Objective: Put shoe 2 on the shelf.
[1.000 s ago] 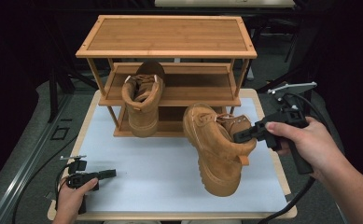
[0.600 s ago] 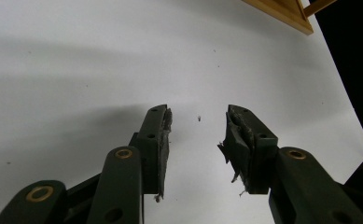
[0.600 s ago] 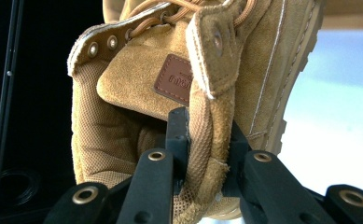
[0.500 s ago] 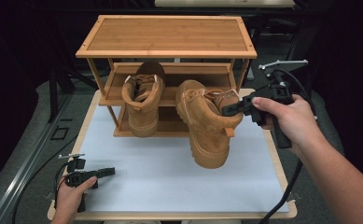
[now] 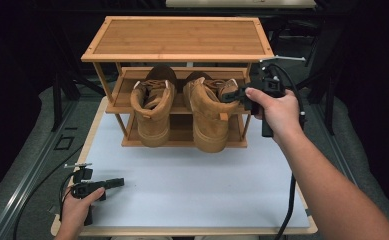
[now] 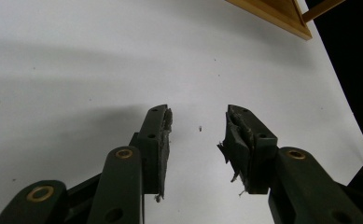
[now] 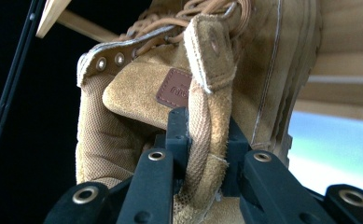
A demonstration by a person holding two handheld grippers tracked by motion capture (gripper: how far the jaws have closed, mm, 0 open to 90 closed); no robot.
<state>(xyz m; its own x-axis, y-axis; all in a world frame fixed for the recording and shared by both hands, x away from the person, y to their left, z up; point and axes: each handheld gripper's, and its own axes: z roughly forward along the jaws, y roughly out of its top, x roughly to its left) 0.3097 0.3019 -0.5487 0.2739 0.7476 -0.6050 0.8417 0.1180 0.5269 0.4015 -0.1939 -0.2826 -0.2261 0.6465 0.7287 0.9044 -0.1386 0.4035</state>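
Two tan suede boots are on the middle shelf of a wooden shoe rack [image 5: 177, 37]. The left boot [image 5: 153, 107] rests there alone. The right boot [image 5: 209, 112] hangs partly over the shelf's front edge, and my right gripper [image 5: 234, 94] is shut on its heel pull strap. In the right gripper view the strap [image 7: 202, 140] is pinched between the jaws, with the boot's collar [image 7: 137, 93] above. My left gripper [image 5: 116, 183] lies low on the white mat [image 5: 192, 185] near the front left, open and holding nothing. Both its worn pads [image 6: 163, 140] hover over bare mat.
The rack stands at the far edge of the white mat, with a bare top shelf and a lower shelf [image 5: 182, 140] behind the boots. Black cables [image 5: 287, 220] trail from both grippers. Dark floor surrounds the table.
My right gripper has carried the right boot up and away from the mat onto the middle shelf beside the left boot. The left gripper has stayed put.
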